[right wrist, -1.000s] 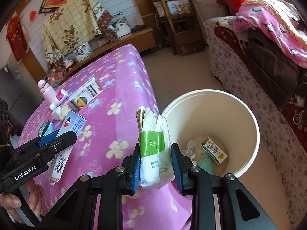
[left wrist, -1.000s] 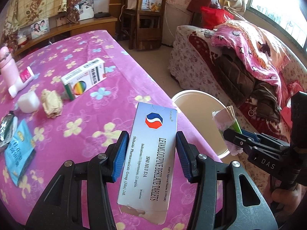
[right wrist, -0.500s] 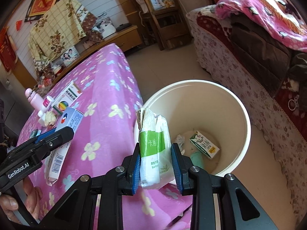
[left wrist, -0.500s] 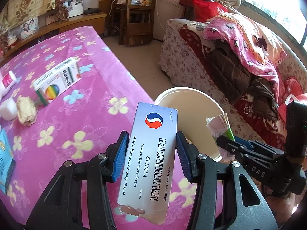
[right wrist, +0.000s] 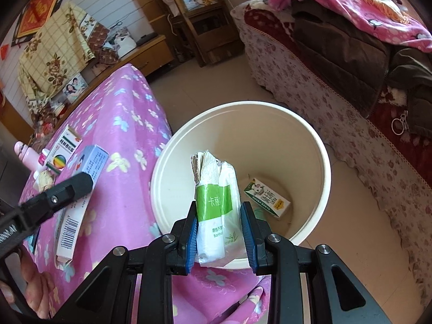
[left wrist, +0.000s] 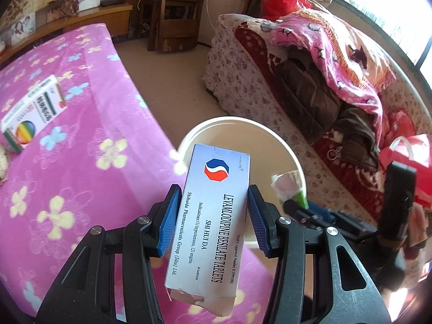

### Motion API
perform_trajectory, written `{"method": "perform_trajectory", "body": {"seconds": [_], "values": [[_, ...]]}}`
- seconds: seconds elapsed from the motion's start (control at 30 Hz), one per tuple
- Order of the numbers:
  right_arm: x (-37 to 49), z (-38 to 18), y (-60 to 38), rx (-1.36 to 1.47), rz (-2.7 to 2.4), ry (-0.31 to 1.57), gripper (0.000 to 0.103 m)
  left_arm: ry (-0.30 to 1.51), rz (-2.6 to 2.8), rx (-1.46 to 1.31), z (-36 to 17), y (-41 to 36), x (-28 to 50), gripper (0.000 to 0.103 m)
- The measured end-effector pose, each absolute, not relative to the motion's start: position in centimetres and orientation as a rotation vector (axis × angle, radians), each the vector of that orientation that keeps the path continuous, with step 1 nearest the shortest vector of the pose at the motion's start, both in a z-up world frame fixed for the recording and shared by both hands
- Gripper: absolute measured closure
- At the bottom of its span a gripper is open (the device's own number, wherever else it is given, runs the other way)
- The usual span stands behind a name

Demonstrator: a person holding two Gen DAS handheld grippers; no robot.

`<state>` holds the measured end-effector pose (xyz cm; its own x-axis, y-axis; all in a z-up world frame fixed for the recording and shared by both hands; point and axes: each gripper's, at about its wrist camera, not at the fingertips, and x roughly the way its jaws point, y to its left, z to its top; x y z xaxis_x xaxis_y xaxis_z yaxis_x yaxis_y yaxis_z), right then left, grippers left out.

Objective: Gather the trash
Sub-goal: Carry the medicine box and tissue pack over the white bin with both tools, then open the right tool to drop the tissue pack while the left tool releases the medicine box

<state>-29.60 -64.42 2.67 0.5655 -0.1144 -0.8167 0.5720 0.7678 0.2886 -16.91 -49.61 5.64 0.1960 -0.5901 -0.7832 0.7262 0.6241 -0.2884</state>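
A: What's the left hand-held gripper got?

B: A flat white cardboard tablet box, long and rectangular, glossy, printed with a red-and-blue octagon. Blue ribbed pads clamp its long sides, so it is clenched on the box. The near end flap is torn and crumpled. The box stands up between the fingers, its top over the near rim of the bucket.

A: And the right?

B: The right hand-held gripper is closed on a soft tissue pack: thin crinkly white plastic with a green band, wrinkled paper poking from its top. It sits upright between the pads, above the near edge of the bucket.

A: The bucket itself?

B: Round, cream plastic, smooth-walled, standing on the floor just beside the tabletop's hanging cloth. At its bottom lies a small green-and-white carton, tipped on its side.

A: Around it?

B: The tabletop wears a pink cloth with flower prints. A medicine box with a rainbow circle lies flat on it, well apart from both grippers.
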Motion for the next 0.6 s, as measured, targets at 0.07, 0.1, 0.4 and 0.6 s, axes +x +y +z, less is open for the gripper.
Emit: {"method": "perform_trajectory", "body": {"seconds": [0.07, 0.1, 0.4, 0.6], "values": [[-29.6, 2.5, -64.7, 0.579, -0.436, 0.882, 0.075, 1.018, -0.935, 0.142, 5.6, -50.2, -16.8, 0.055], [-29.5, 2.4, -64.8, 0.580, -0.438, 0.881, 0.075, 1.020, -0.939, 0.134, 5.6, -50.5, -16.7, 0.055], [-29.6, 1.8, -65.9, 0.602, -0.450, 0.871, 0.075, 1.037, -0.962, 0.107, 5.3, -51.9, -16.3, 0.055], [-29.8, 1.4, -66.3, 0.617, -0.443, 0.859, 0.075, 1.038, -0.967, 0.109, 5.1, -52.5, -16.0, 0.055]]}}
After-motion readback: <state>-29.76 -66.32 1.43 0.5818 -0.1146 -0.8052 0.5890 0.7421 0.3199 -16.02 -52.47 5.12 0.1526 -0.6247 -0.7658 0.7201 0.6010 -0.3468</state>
